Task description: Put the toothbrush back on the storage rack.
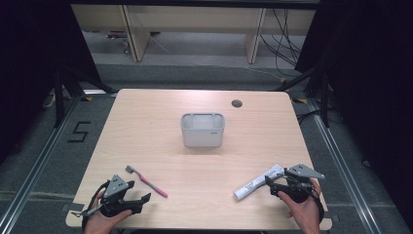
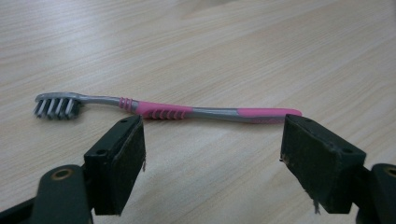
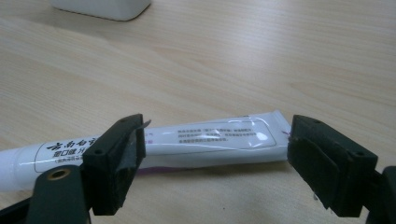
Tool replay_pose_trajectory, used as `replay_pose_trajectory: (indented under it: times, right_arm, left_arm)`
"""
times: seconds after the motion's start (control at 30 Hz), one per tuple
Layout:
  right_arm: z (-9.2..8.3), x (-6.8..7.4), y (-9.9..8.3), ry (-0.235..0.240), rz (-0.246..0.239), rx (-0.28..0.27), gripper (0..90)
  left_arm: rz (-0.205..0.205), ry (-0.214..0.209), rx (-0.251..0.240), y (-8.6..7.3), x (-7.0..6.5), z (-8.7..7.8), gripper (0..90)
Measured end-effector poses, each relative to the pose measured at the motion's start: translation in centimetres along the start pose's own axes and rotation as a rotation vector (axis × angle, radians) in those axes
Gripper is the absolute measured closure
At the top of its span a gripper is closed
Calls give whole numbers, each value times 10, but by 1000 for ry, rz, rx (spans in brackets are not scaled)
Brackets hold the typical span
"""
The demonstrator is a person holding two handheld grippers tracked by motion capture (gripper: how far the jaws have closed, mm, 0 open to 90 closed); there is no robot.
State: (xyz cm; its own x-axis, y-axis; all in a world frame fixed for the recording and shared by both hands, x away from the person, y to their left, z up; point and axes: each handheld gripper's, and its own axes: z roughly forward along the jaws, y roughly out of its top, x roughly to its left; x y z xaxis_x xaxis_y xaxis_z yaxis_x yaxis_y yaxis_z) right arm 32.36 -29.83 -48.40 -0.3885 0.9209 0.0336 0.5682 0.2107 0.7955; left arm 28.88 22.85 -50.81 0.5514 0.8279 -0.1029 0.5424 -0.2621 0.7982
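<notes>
High view, table: I see a pale wooden table [image 1: 146, 122] with a white bin [image 1: 202, 129] standing near its middle, well apart from both of my grippers
High view, left side: my left gripper [image 1: 141, 200] sits at the near left edge, jaws spread with nothing in them; the pink toothbrush [image 1: 146, 181] lies flat just beyond it, brush head pointing far-left
High view, right side: my right gripper [image 1: 275, 187] sits at the near right edge beside the white toothpaste tube [image 1: 258, 182], which lies flat and slanted, its near-left end toward the table's middle
Left gripper view: the toothbrush [image 2: 168, 111] lies crosswise just past the wide-apart pads [image 2: 133, 156], bristles to the left and facing down; I judge I am lined up this way so the jaws can close across the thin handle
Right gripper view: the tube [image 3: 205, 140] lies crosswise between and just beyond the open pads [image 3: 313, 163], neither one pressing on it; the bin's base [image 3: 102, 8] shows far off at top left
Likely purpose: both items look staged for pickup toward the bin, I reckon, one per hand
</notes>
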Motion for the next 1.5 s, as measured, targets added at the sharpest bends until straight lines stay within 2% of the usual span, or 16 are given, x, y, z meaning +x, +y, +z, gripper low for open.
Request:
replay_pose_trajectory:
  times: [0.03, 0.07, 0.6, 0.63, 0.73, 0.8, 0.83, 0.97, 1.03, 1.07, 1.13, 1.17, 1.2, 1.23, 1.3, 1.5]
  right_arm:
    - [0, 0, 0, -1, -5, -2, 205]
    - [0, 3, 0, 15, 39, 11, 207]
    - [-1, -1, 0, 27, 5, -13, 218]
    - [-1, 2, 0, 36, 43, 1, 218]
    - [1, 2, 0, 36, 27, -5, 218]
    - [0, 4, 1, 39, 48, 6, 218]
    - [1, 1, 1, 35, 7, -6, 218]
    - [2, 1, 0, 33, 8, -10, 219]
    - [1, 0, 0, 39, -5, -14, 219]
    - [1, 3, 0, 52, 39, -13, 220]
    - [0, 3, 1, 54, 48, 1, 221]
    - [0, 1, 1, 47, 11, -14, 221]
    - [0, 1, 1, 47, 11, -14, 221]
    - [1, 0, 1, 54, 15, -16, 223]
    - [1, 0, 1, 52, 23, -15, 224]
    - [1, 0, 1, 45, 12, -21, 227]
  left_arm:
    - [-1, 0, 0, 0, 0, 0, 216]
    - [-1, 0, 0, 0, 0, 0, 216]
    - [-10, 4, -5, 0, 0, 0, 216]
    - [-17, 3, -6, 0, 0, 0, 216]
    - [-36, -1, -7, -1, 1, 0, 213]
    - [-45, 0, -6, 0, 1, 0, 212]
    - [-59, 3, -19, 0, 1, 1, 213]
    - [-68, 5, -21, 1, 1, -1, 239]
    - [-75, 13, -24, 1, 2, -2, 294]
    - [-75, 10, -31, 1, 4, -2, 357]
    - [-84, 30, -26, 2, 6, -4, 475]
    - [-88, 27, -36, 2, 7, -3, 524]
    - [-91, 34, -35, 2, 9, -3, 524]
    - [-92, 51, -39, 2, 14, -2, 609]
    - [-81, 74, -41, 2, 17, -1, 689]
    - [-101, 99, -49, 5, 25, 0, 797]
